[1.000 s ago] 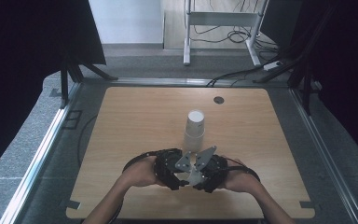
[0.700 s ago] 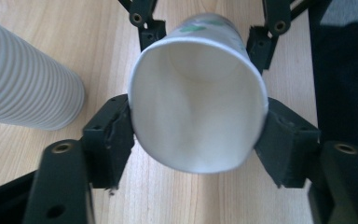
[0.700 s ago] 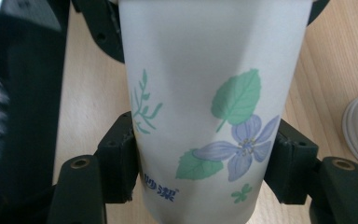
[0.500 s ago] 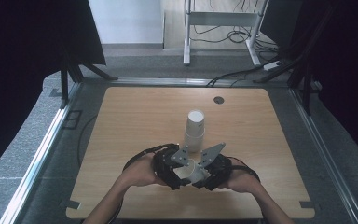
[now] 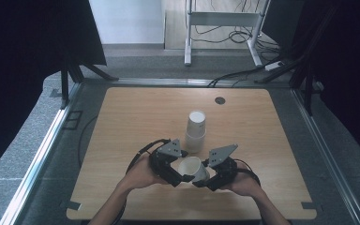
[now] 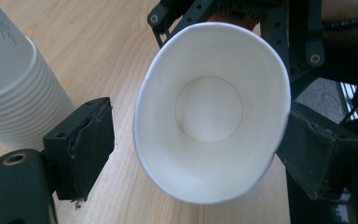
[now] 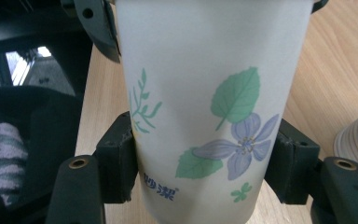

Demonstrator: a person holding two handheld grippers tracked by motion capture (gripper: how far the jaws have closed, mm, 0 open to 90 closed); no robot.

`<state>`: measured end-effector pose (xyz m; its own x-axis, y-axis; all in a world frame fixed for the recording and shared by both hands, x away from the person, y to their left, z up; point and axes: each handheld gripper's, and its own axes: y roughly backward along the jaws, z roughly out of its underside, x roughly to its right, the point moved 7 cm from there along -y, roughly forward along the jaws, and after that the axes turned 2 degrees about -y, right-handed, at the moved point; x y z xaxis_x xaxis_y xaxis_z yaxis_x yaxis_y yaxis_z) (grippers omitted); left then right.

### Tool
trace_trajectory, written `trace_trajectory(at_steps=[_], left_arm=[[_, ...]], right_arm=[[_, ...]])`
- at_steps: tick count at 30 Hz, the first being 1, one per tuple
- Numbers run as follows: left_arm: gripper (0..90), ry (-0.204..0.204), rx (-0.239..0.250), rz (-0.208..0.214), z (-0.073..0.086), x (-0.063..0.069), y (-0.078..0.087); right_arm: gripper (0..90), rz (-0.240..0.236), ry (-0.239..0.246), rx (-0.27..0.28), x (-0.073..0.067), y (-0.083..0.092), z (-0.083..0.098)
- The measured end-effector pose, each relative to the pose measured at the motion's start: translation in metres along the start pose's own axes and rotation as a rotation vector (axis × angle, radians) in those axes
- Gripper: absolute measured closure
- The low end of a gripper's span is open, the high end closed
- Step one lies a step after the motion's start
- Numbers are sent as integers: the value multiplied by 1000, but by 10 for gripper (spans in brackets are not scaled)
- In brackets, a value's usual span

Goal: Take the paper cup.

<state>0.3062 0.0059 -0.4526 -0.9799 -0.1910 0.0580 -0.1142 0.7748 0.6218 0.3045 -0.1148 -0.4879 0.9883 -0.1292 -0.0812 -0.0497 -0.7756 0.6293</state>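
Observation:
A white paper cup (image 5: 191, 168) with a leaf and flower print (image 7: 235, 121) lies sideways between my two grippers near the table's front edge. My right gripper (image 7: 205, 158) is shut on its lower body, with a pad pressing on each side. The cup's open mouth (image 6: 209, 112) faces my left gripper (image 6: 196, 154). Its jaws have just been opening and now stand on either side of the rim, with a gap at the left pad (image 6: 81, 144). In the high view the left gripper (image 5: 180, 176) and right gripper (image 5: 201, 180) sit close together.
A stack of nested white paper cups (image 5: 196, 129) stands upright just beyond the grippers, also at the edge of the left gripper view (image 6: 14, 88). A small dark disc (image 5: 220, 100) lies at the far side of the wooden table (image 5: 122, 122). Metal rails border the table.
The left gripper's jaws have opened off the cup's rim while the right gripper has closed on its body. The two grippers have drawn slightly apart, showing the cup's white mouth.

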Motion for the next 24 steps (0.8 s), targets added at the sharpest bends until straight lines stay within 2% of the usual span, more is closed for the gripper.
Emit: trace_trajectory(at_steps=[4,11,16,20,24], left_arm=[[162,6,35,6,-2,0,-1],[243,-11,53,15,-4,2,-5],[285,-21,40,4,-4,3,-6],[309,-52,5,-5,-5,4,-7],[316,-63,-14,-20,-7,6,-8]], right_arm=[[358,0,-4,41,0,-1,0],[358,-1,-11,85,1,-2,1],[360,-4,-18,95,2,-3,3],[356,-3,-6,89,3,-5,5],[312,16,4,74,4,-7,6]])
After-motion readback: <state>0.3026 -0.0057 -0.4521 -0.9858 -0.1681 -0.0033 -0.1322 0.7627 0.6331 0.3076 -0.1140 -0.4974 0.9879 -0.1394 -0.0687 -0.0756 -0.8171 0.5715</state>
